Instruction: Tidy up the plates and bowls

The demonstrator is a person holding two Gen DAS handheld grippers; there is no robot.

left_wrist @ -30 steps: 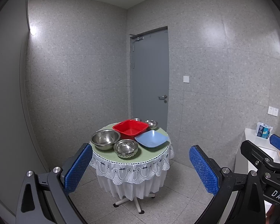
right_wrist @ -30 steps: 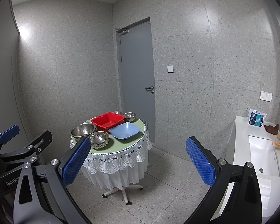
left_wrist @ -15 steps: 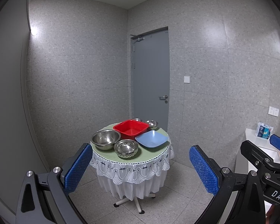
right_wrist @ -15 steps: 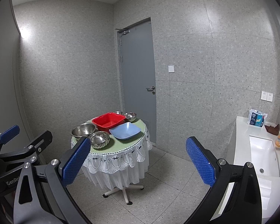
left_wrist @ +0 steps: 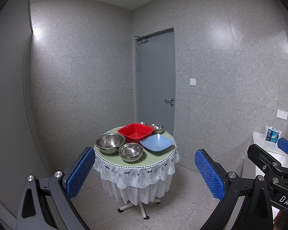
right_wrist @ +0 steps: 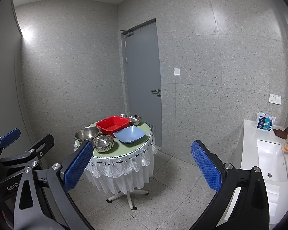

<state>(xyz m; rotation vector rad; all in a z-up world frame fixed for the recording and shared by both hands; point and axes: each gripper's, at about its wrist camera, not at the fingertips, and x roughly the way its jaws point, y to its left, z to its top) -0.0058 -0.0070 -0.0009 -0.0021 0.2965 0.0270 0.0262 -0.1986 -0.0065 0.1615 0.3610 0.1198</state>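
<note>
On the round worktop (left_wrist: 159, 158) with its green cloth and white lace skirt sit, left to right, a large steel bowl (left_wrist: 109, 143), a smaller fluted steel bowl (left_wrist: 130, 151), a square red plastic basin (left_wrist: 135, 132) and a square pale-blue plate (left_wrist: 156, 142). Two small steel bowls (left_wrist: 157, 127) stand behind the basin. Left gripper (left_wrist: 145, 174) and right gripper (right_wrist: 142, 168) hang well short of it, jaws wide apart and empty.

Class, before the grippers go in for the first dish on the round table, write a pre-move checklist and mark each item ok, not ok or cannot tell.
1. Left gripper open, holding nothing: ok.
2. Right gripper open, holding nothing: ok.
3. Grippers within reach of table: not ok, both well short.
4. Blue plate uncovered, nothing on it: ok.
5. Red square bowl holds nothing: ok.
6. Small steel bowl behind it free: cannot tell, mostly hidden.
</note>
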